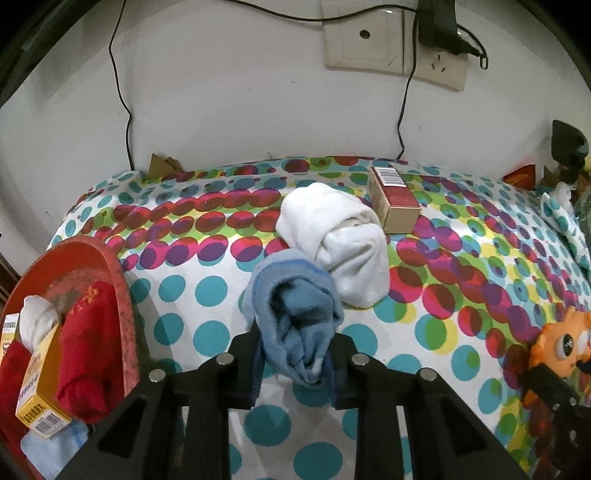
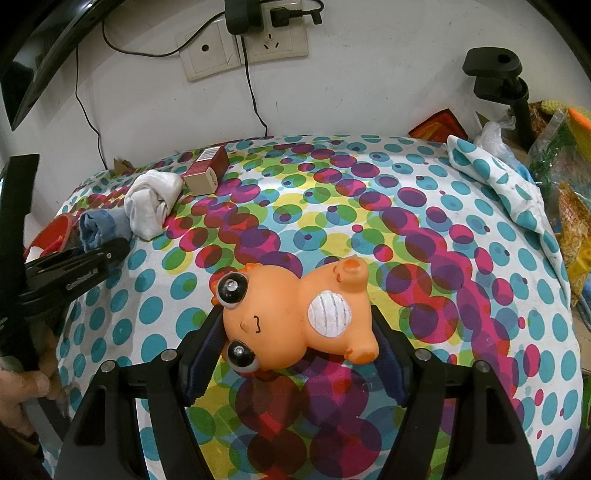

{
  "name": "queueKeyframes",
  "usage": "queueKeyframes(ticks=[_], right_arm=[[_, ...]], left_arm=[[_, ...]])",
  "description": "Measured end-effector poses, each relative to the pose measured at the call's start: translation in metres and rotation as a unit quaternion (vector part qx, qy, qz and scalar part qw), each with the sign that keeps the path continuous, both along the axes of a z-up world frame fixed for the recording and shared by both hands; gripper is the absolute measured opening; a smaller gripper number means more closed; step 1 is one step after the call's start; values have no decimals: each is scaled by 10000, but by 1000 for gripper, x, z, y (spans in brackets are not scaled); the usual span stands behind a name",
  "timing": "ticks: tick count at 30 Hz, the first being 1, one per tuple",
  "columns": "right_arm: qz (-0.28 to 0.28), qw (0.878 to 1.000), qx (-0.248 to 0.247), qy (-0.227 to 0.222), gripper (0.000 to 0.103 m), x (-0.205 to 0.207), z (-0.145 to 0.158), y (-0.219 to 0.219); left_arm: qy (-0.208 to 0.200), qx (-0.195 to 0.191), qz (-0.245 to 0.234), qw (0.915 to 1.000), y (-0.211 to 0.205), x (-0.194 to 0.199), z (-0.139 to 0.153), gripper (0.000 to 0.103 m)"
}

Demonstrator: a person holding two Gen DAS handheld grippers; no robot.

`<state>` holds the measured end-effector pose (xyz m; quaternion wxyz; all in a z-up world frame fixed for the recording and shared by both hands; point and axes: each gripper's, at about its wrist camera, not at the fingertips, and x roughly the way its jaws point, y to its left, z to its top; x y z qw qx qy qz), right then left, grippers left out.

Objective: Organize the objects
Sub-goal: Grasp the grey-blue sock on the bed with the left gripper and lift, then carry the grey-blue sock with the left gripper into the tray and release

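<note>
At our nine o'clock sits the red basin [image 1: 110, 266], our left gripper [image 1: 295, 363] clenched on the blue sock [image 1: 295, 317] beside it, while our right gripper [image 2: 295, 343] pinches the orange toy [image 2: 295, 314] lengthwise over the bench [image 2: 480, 229].

left hand-held gripper [image 1: 295, 354] clamped; right hand-held gripper [image 2: 295, 332] likewise clamped.

— What sort of place am I working in?
— A lived-in home room. Polka-dot cloth [image 2: 424, 206] over the table, white wall with sockets [image 2: 273, 40] and a plugged-in charger [image 2: 242, 14].
— Anything else?
— Rolled socks [image 1: 332, 243], a red basin [image 1: 110, 266] holding clothes, snack bags [image 2: 565, 184] piled aside.
</note>
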<state>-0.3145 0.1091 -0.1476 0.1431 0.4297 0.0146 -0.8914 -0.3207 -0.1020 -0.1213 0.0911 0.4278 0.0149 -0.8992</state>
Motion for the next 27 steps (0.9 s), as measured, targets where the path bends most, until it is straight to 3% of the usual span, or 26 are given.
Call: queueKeyframes(ticks=[16, 27], right_arm=[[-3, 10000, 4, -6, 71, 0, 0, -1], [-4, 10000, 25, -9, 72, 0, 0, -2]], left_arm=[[49, 222, -875, 9959, 29, 48, 23, 26], [87, 272, -1012, 9945, 17, 96, 42, 26]])
